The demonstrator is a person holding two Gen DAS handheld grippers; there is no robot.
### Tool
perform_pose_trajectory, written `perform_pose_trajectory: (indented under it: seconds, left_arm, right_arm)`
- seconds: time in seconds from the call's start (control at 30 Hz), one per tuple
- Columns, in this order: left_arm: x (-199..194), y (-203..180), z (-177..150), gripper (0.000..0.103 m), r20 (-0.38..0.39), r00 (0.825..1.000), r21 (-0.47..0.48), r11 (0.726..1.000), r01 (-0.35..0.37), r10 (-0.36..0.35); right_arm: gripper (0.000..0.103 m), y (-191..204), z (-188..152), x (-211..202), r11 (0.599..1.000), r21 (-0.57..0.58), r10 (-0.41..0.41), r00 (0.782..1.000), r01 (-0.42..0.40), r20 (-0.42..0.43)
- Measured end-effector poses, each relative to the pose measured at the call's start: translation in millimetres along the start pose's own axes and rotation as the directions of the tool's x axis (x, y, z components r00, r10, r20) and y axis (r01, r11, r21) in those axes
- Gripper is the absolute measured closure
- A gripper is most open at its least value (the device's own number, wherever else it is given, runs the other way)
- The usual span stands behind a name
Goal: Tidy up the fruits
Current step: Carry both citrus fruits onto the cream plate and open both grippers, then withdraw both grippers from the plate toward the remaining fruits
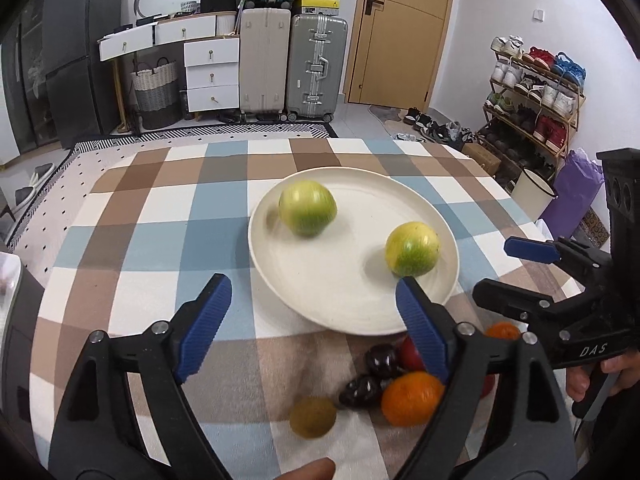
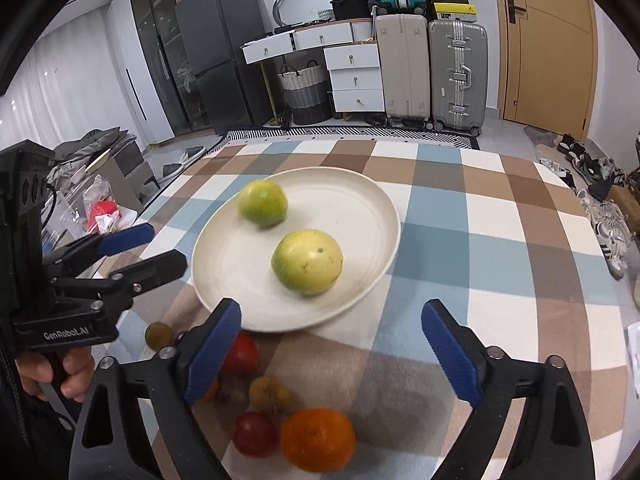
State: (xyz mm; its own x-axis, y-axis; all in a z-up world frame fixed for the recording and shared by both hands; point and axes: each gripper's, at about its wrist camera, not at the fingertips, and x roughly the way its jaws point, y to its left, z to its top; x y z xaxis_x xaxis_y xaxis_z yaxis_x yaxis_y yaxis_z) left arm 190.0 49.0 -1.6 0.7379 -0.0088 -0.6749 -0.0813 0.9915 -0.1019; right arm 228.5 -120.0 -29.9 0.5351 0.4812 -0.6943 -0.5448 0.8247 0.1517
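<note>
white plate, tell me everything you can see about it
The white plate is round, wide and shallow, cream white with a low raised rim and a matte, ceramic-like look. It sits flat on the checked tablecloth. Two green-yellow fruits rest on it, apart from each other. Smaller fruits lie on the cloth just off its near edge. No hand-held gripper touches it.

plate (image 1: 280, 280): two guavas (image 1: 307, 208) on it | loose fruit (image 1: 412, 398): on table, before plate
</note>
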Motion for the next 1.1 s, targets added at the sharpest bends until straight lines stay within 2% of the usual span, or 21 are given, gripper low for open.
perform_pose_trajectory:
  seconds: [0.07, 0.1, 0.13, 0.33, 0.6, 0.87, 1.1]
  left_arm:
    - [-11.6, -1.5, -5.9, 0.012, 0.002, 1.000, 0.012, 1.000, -0.014, 0.014]
    - [-17.3, -2.8, -9.3, 0.003, 0.007, 1.000, 0.015, 1.000, -0.022, 0.022]
    - [-23.3, -3.1, -12.5, 0.000, 0.014, 0.999, 0.017, 0.999, -0.032, 0.032]
    - [-57.0, -3.0, -30.6, 0.000, 0.021, 0.999, 0.004, 0.999, -0.044, 0.044]
    - [-82.7, 0.4, -53.6, 0.000, 0.022, 0.998, -0.016, 0.999, -0.052, 0.052]
    - [-81.2, 8.2, -72.2, 0.000, -0.021, 0.998, -0.044, 0.998, -0.053, 0.052]
    - [-63.6, 10.7, -80.0, 0.000, -0.060, 0.997, -0.065, 0.996, -0.056, 0.052]
  right_arm:
    - [0.001, -0.7, -5.5, -8.9, 1.000, 0.003, -0.007, 1.000, 0.007, 0.002]
    - [0.001, -0.5, -7.9, -13.6, 1.000, 0.003, -0.012, 1.000, 0.012, 0.007]
    - [0.001, -0.1, -10.0, -17.6, 1.000, 0.005, -0.015, 1.000, 0.015, 0.009]
    - [0.001, -0.2, -20.0, -43.4, 1.000, 0.027, 0.002, 1.000, -0.002, 0.018]
    - [0.001, 0.8, -36.9, -62.1, 0.999, 0.034, -0.016, 1.000, 0.016, 0.000]
    - [0.001, -0.9, -55.4, -66.0, 0.999, 0.047, -0.024, 0.999, 0.025, -0.032]
    - [0.001, -2.5, -67.9, -61.0, 0.998, 0.049, -0.029, 0.997, 0.032, -0.068]
